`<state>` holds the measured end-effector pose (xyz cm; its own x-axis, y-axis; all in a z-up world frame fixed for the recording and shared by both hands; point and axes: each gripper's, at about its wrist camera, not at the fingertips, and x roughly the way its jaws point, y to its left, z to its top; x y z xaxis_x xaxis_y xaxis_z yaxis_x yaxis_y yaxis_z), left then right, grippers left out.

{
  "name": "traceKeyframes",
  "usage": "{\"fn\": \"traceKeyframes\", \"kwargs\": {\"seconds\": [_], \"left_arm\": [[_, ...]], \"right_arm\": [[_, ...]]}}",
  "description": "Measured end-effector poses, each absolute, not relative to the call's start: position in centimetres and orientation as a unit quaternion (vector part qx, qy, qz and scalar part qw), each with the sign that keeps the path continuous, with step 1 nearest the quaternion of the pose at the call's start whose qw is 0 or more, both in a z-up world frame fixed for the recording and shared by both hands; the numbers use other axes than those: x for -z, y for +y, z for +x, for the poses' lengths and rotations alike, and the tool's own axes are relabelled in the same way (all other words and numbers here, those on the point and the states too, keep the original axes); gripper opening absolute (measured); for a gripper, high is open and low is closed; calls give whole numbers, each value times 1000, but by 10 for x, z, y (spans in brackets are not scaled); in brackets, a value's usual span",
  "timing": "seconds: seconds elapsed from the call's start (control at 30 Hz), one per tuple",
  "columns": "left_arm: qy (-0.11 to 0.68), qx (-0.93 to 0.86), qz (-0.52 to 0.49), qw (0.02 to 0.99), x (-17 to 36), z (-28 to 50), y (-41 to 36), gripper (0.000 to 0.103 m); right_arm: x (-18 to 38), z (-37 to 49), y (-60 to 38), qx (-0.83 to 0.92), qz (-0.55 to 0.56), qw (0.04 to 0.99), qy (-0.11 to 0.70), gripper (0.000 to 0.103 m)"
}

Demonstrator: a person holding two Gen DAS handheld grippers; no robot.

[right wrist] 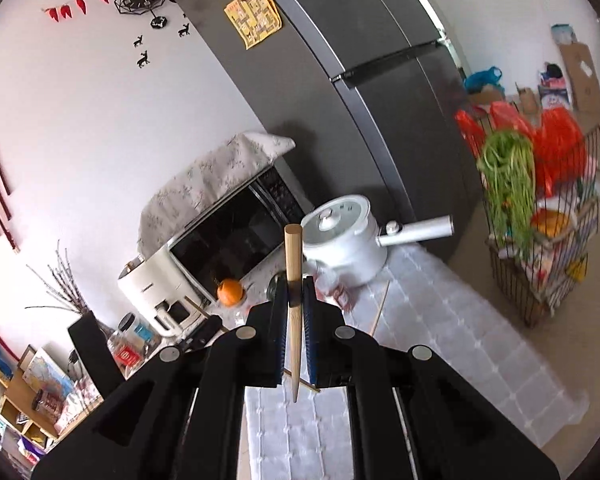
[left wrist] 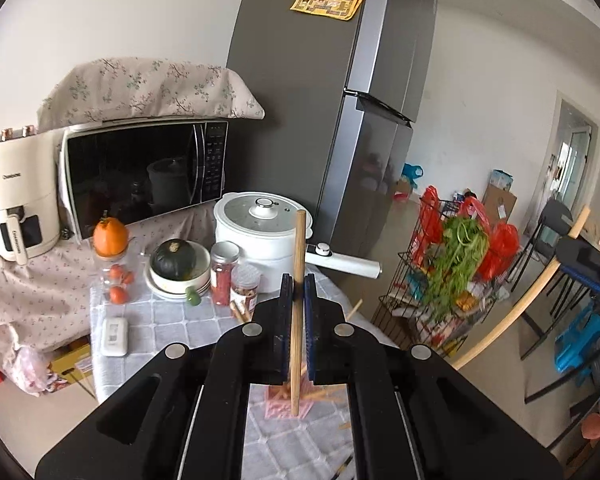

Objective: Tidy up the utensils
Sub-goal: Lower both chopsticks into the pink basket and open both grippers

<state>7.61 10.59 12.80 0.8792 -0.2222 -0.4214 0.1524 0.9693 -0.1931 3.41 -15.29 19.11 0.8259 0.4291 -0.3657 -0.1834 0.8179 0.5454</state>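
My left gripper clamps chopstick upright above table; right gripper clamps second chopstick. Thin grip: I risk stick pivoting, slipping onto near pink holder.

Jars, a bowl and the white pot are crowding the far end of the worktop, with the microwave and fridge walling it in behind. The near checked cloth is lying mostly bare, offering passage. A wire rack is standing on the floor, right of the worktop.
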Motion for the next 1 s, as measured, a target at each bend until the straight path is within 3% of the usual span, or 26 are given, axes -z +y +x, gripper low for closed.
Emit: {"fn": "traceKeyframes", "kwargs": {"seconds": [0.27, 0.33, 0.53, 1.0], "left_arm": [[281, 84, -107, 950, -76, 137, 104, 6], [297, 75, -141, 941, -62, 140, 116, 24], [260, 43, -222, 939, -57, 107, 167, 33], [282, 45, -223, 932, -50, 111, 178, 36]], "right_arm": [[-176, 88, -145, -143, 235, 925, 262, 8], [-169, 98, -144, -139, 235, 924, 269, 8], [-149, 122, -136, -123, 225, 924, 285, 8], [-114, 156, -98, -102, 197, 921, 321, 8]]}}
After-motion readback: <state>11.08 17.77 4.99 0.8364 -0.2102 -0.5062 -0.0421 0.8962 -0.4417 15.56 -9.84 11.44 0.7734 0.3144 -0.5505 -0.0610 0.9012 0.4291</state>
